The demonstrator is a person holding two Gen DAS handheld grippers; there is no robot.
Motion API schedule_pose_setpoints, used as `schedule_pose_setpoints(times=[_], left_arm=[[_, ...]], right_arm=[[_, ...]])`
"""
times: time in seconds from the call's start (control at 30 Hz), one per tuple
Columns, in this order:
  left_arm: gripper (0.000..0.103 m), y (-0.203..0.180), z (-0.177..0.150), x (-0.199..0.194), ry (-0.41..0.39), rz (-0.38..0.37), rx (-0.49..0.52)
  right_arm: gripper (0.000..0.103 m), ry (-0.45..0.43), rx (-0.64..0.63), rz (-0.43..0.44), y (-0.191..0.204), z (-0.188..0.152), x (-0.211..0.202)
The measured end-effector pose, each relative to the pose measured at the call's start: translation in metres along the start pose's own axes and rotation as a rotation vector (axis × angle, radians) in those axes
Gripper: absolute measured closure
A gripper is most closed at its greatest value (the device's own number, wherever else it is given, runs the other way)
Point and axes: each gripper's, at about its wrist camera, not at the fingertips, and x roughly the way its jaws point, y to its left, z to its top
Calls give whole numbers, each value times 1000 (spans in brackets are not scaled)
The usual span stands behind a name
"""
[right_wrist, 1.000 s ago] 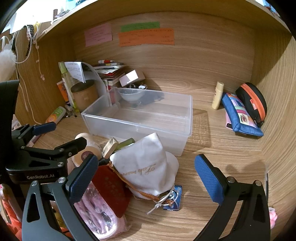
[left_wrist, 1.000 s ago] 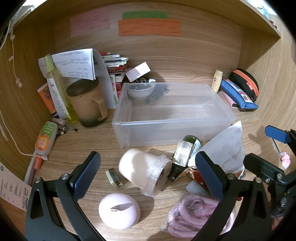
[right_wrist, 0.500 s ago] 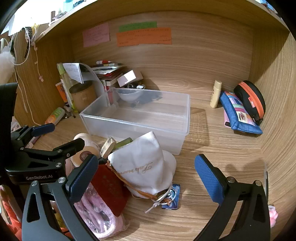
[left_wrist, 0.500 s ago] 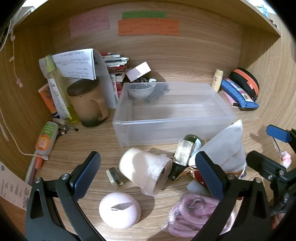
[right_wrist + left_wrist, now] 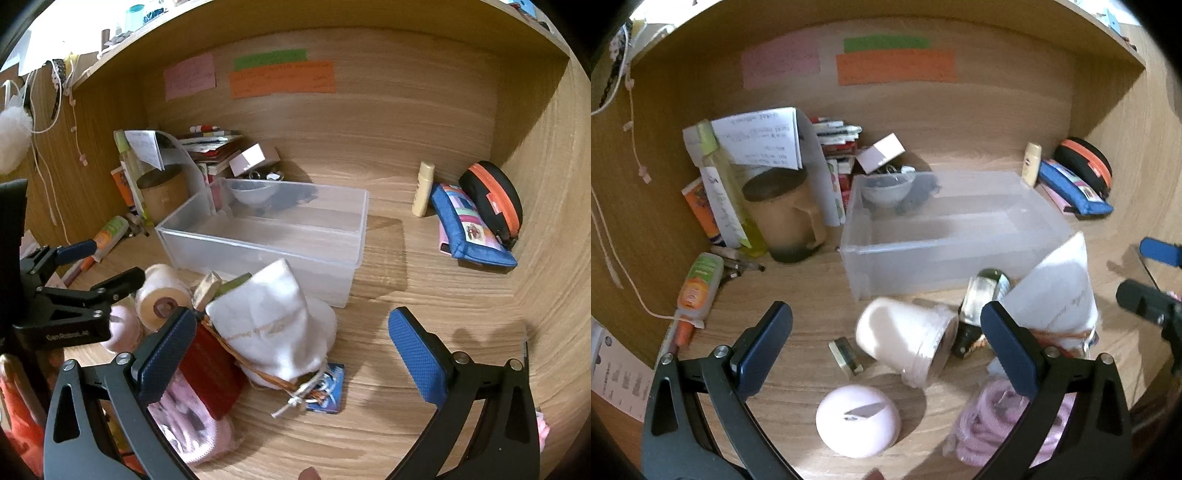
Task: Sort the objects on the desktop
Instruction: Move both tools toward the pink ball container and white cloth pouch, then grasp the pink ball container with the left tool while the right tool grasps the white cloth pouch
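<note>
Desktop clutter lies heaped on the wooden desk (image 5: pixel 424 295) in front of a clear plastic bin (image 5: pixel 956 236), and both claws hang over it with nothing in them. The left gripper (image 5: pixel 886 332) stands wide, its blue pads well apart, above a white jar (image 5: pixel 905 339) lying on its side with its mouth turned to the right. Just beside the jar on the left lies a small dark block (image 5: pixel 846 356); near of it sits a pale pink dome (image 5: pixel 858 421). Touching the jar's mouth on the right is a dark green bottle (image 5: pixel 986 291), also lying down.

The right gripper (image 5: pixel 291 350) is spread wide too, over a white drawstring pouch (image 5: pixel 273 325) with gold script that I cannot read. A red booklet (image 5: pixel 210 373) leans under the pouch's left side, a pink coiled cord in a bag (image 5: pixel 192 432) lies near of that, and a small blue card (image 5: pixel 328 387) peeps out by the pouch's strings. The left claw's body, seen from the right wrist, is marked "GenRobot.AI".

Far left stand a brown lidded mug (image 5: pixel 786 218), a yellow bottle (image 5: pixel 727 206) and a curled printed sheet (image 5: pixel 761 140). An orange-labelled tube (image 5: pixel 700 288) lies at the left. Pink, green and orange notes (image 5: pixel 284 79) are stuck on the back wall, their writing too blurred to read. Far right lie a blue pencil case (image 5: pixel 469 225), a black-and-orange case (image 5: pixel 491 199) and a cream tube (image 5: pixel 423 188).
</note>
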Motion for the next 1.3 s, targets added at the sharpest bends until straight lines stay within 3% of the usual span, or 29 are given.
schedule_pose_setpoints(times=[0.4,0.5,0.6,0.93,1.3], left_arm=[[0,33,-33,-5,57,-83,-75],[0,36,-45,-6,73,-57,-78],[0,38,-55,-2,113,-21,-77],[0,45,-77,18,202,-69,-141],[0,44,-80,26,182,-66,-136]], right_arm=[[0,30,-8,-47,-16,-14,-2],[0,37,1,-44,-20,-17,1],[0,49,6,-25,-20,-19,5],[0,135,-10,42,-2,-14,41],[1,224,-51,39,8,-6,79]])
